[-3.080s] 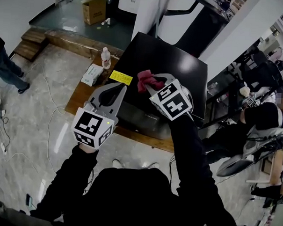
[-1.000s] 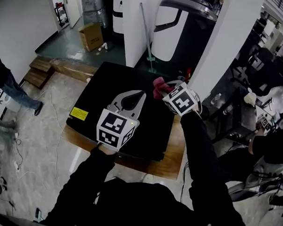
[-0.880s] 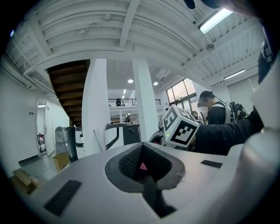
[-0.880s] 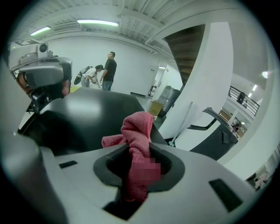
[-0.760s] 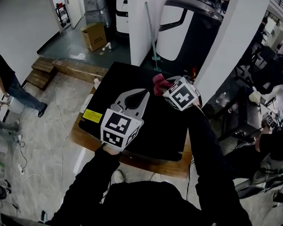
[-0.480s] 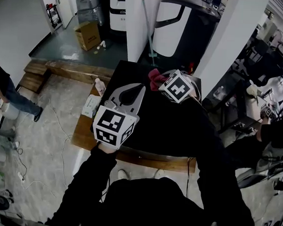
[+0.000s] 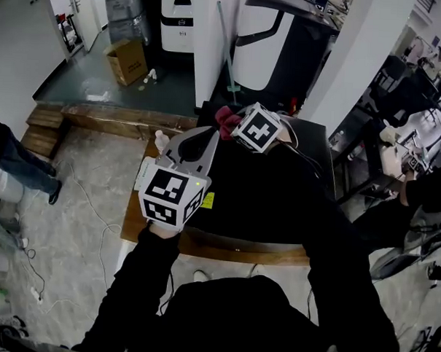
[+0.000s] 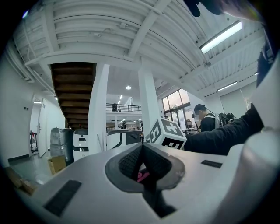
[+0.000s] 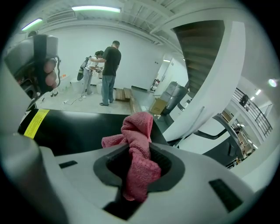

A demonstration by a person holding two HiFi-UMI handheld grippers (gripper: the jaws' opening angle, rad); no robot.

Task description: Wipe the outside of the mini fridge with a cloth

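Observation:
The black mini fridge (image 7: 278, 189) stands on a wooden platform, with a yellow sticker (image 7: 207, 200) near its left edge. My right gripper (image 7: 235, 125) is at the fridge top's far left corner, shut on a bunched pink cloth (image 7: 226, 121). In the right gripper view the cloth (image 9: 138, 135) hangs out of the shut jaws over the glossy black top (image 9: 78, 127). My left gripper (image 7: 208, 134) hovers over the fridge's left edge, shut and holding nothing. In the left gripper view the left gripper (image 8: 142, 148) points up at the room, and the right gripper's marker cube (image 8: 168, 133) shows beyond it.
The wooden platform (image 7: 159, 238) juts out in front and to the left of the fridge. A water bottle (image 7: 161, 141) and a white box (image 7: 142, 174) lie at its left. A white pillar (image 7: 212, 40), a cardboard box (image 7: 127, 58) and a black-and-white machine (image 7: 278, 35) stand behind. People and desks are at the right.
The right gripper has carried the cloth across the fridge top toward its far left corner. The left gripper stayed shut and drifted left. The head view has shifted.

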